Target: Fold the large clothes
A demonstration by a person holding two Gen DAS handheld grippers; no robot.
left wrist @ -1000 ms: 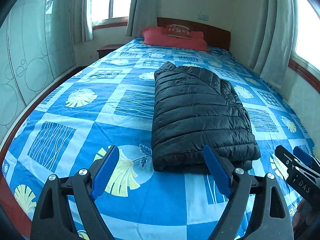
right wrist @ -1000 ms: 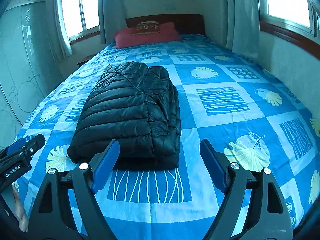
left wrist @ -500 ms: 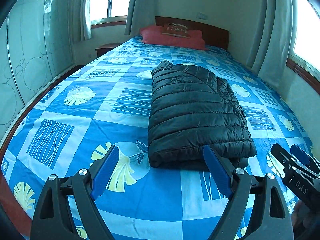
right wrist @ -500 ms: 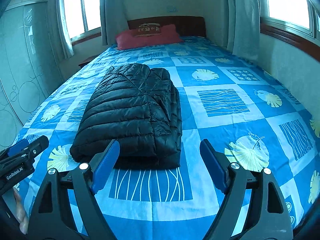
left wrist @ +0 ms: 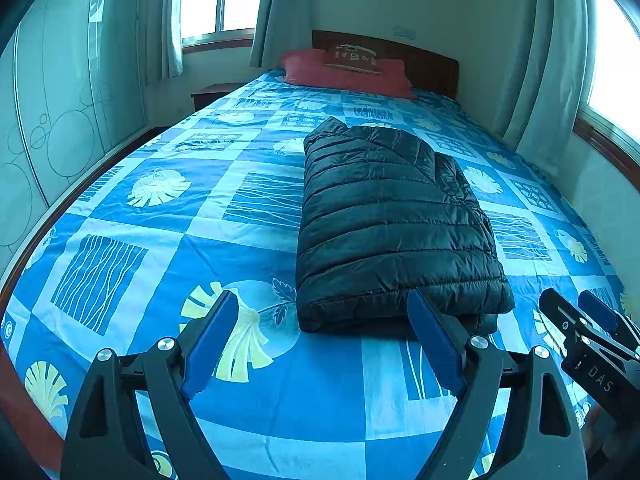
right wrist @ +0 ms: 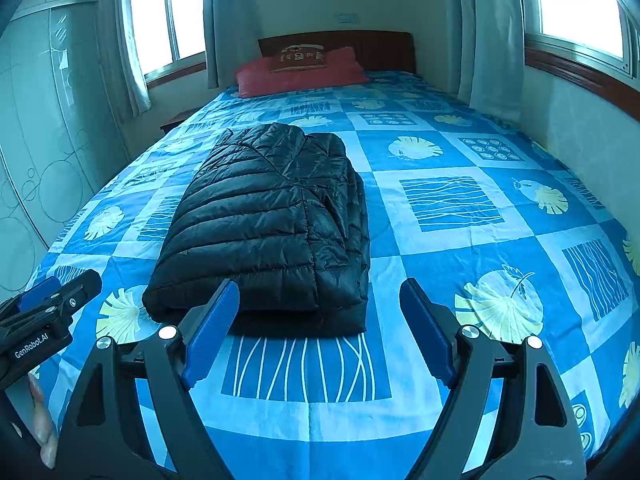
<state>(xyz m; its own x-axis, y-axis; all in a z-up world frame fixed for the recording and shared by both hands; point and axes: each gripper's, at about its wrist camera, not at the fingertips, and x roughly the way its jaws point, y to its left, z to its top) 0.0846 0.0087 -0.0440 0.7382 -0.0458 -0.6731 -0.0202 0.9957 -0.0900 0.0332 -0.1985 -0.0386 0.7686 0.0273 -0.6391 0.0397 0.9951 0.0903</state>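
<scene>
A black quilted puffer jacket (left wrist: 392,220) (right wrist: 272,220) lies folded into a thick rectangle on the blue patterned bed cover (left wrist: 168,248) (right wrist: 460,240). My left gripper (left wrist: 320,294) hovers open just before the jacket's near edge, and its right finger overlaps that edge in the picture. My right gripper (right wrist: 319,284) is open too, its left finger in front of the jacket's near edge. Nothing sits between either pair of blue pads. Each gripper shows in the other's view: the right gripper (left wrist: 568,300) at the right, the left gripper (right wrist: 68,284) at the left.
Red pillows (left wrist: 344,72) (right wrist: 300,70) lie against the wooden headboard (right wrist: 384,50). A pale wardrobe (left wrist: 60,120) runs along the left side, with a small nightstand (left wrist: 212,92) by it. The wall and curtains (right wrist: 496,40) close the right side. A person's fingers (right wrist: 40,420) show at the lower left.
</scene>
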